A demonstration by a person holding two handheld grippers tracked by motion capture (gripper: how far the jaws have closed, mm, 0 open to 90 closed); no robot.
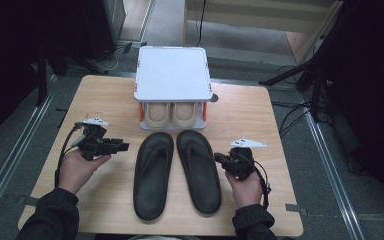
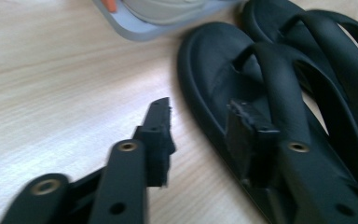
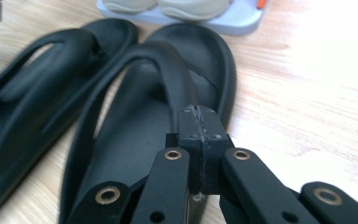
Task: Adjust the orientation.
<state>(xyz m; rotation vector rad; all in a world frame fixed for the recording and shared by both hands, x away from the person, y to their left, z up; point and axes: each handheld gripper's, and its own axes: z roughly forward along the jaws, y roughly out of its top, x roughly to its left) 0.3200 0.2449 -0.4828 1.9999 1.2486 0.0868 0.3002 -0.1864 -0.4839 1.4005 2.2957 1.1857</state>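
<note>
Two black flip-flops lie side by side on the wooden table (image 1: 250, 115), the left flip-flop (image 1: 152, 175) (image 2: 205, 60) (image 3: 32, 93) and the right flip-flop (image 1: 198, 170) (image 2: 349, 42) (image 3: 135, 130). My left gripper (image 1: 125, 146) (image 2: 203, 116) hovers just left of the left flip-flop and is open; one jaw reaches over the sole's outer edge, the other is over bare wood, and nothing is pressed between them. My right gripper (image 1: 217, 159) (image 3: 198, 121) is shut at the right flip-flop's outer edge, its tips in front of the strap; I see nothing between the pads.
A small shoe rack (image 1: 172, 75) (image 2: 140, 28) (image 3: 233, 23) with a white top stands at the table's far middle, with beige shoes (image 1: 172, 114) (image 3: 168, 5) on its lower shelf just beyond the flip-flops' toes. Bare wood lies on both sides.
</note>
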